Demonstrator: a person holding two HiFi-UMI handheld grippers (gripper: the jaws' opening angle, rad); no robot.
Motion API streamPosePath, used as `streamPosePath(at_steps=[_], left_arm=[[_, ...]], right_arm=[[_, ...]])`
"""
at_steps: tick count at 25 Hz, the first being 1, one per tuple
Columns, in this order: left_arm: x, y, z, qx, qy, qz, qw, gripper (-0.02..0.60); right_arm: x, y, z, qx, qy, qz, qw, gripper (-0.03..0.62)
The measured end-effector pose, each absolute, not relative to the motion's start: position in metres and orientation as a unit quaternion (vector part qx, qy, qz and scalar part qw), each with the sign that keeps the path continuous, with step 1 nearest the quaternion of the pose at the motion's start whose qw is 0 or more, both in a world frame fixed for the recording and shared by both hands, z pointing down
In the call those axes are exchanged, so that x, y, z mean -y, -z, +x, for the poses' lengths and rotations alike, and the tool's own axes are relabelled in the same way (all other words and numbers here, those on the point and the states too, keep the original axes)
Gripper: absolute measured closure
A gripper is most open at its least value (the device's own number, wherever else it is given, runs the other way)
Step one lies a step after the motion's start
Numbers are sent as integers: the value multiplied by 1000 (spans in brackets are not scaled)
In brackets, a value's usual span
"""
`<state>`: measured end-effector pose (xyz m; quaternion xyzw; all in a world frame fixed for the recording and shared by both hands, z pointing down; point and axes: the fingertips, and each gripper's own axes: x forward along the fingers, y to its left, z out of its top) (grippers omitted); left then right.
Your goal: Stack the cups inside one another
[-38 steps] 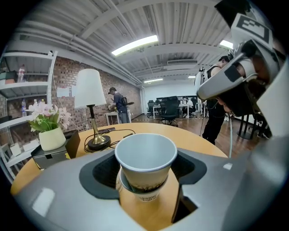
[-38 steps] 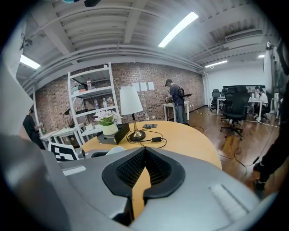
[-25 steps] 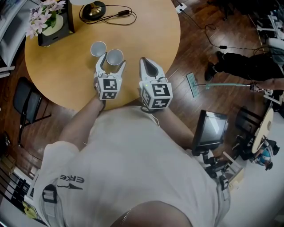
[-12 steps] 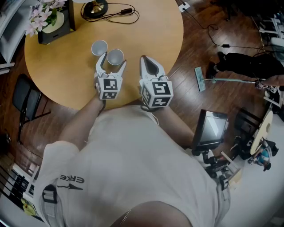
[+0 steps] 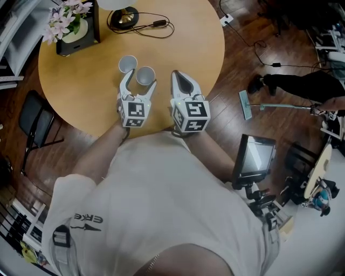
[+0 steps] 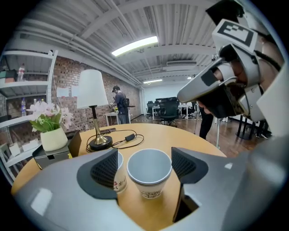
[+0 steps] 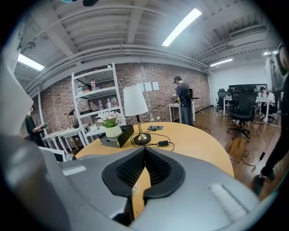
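Observation:
Two white paper cups stand upright and side by side on the round wooden table [image 5: 81,91]. The nearer cup [image 5: 145,76] [image 6: 149,171] sits between the jaws of my open left gripper [image 5: 139,81] [image 6: 143,168], with a gap on each side. The farther cup [image 5: 128,64] [image 6: 118,178] stands just to its left, partly behind the left jaw. My right gripper [image 5: 181,80] [image 7: 143,168] is shut on nothing and rests over the table a little right of the cups.
At the back of the table are a potted flower [image 5: 68,24] [image 6: 50,128] on a black box, a lamp [image 5: 123,16] [image 6: 95,113] and its cable [image 5: 156,24]. A black chair [image 5: 36,126] stands left of the table. A person with a mop [image 5: 280,105] is at the right.
The left gripper has moved forward, so the nearer cup now sits between its jaws. The right gripper has kept its place.

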<state>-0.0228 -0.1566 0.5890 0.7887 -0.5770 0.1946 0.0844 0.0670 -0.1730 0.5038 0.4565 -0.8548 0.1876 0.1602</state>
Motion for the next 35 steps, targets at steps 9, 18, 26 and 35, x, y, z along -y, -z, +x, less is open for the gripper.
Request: streamPosePath(at_steps=[9,18,26,35], left_arm=[[162,-512,-52,610,-118,783,42,250],[168,-434,-91,648,-44,760,-22,435],[169,-398,-124,675,-15,737,-45,580],[168,-405,-148,685,-20,727,-35,580]], right_arm=[[173,-476,45,873,-164,439,136,580],[174,-445,15,890,-135,423,108,580],[177,-423,-1,897,-113,417,94,580],[178,-424,-16,898,-114,413,96,580]])
